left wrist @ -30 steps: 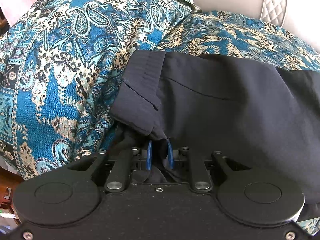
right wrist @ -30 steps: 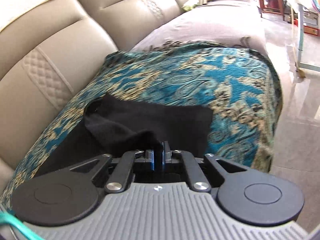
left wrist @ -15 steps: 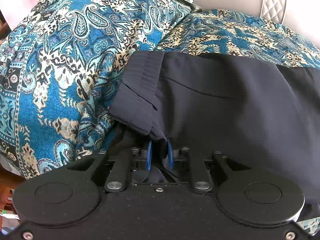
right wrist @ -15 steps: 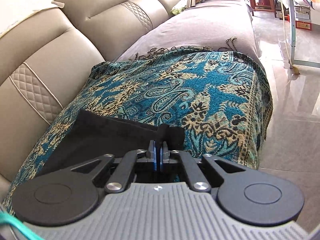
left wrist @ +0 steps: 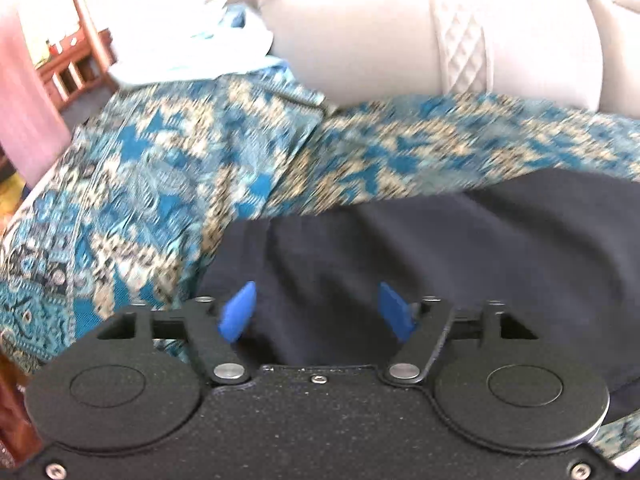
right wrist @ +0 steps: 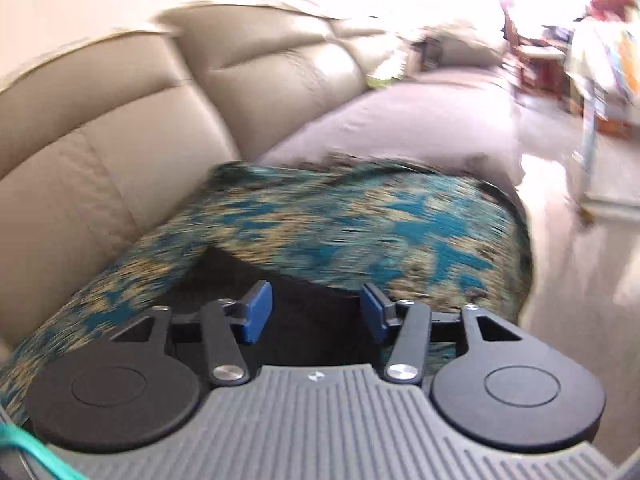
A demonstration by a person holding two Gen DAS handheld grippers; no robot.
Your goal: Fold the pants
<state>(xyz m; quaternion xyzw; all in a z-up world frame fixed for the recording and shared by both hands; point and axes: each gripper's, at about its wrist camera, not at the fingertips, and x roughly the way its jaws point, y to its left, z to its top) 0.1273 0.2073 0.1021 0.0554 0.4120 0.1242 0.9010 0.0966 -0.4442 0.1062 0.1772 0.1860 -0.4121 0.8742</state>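
From the left wrist view we see our left gripper (left wrist: 318,312) with its blue fingers (left wrist: 237,312) spread wide and nothing between them; it has let go and grasps no cloth. Directly beyond the fingers lie the black pants (left wrist: 440,264), spread flat with soft creases over the blue-and-gold patterned throw (left wrist: 168,184) that covers the sofa seat. The pants fill the lower middle and right of this view, their left edge ending just beside the left finger, where the throw shows bare. Behind the throw rises the beige leather sofa back (left wrist: 380,32) with a quilted diamond strip. The picture is blurred, so finer folds in the pants cannot be made out.

From the right wrist view our right gripper (right wrist: 316,314) is likewise released, its blue pads (right wrist: 258,312) well apart and holding nothing. Between and beyond them we see a dark end of the pants (right wrist: 256,276) lying on the throw (right wrist: 380,232), its far corner pointing toward the sofa back (right wrist: 120,128). The throw runs on past the pants to the front edge of the seat, where it hangs down toward the pale floor (right wrist: 568,280). Farther along, the seat is bare grey cushion (right wrist: 420,124). This view is smeared too.
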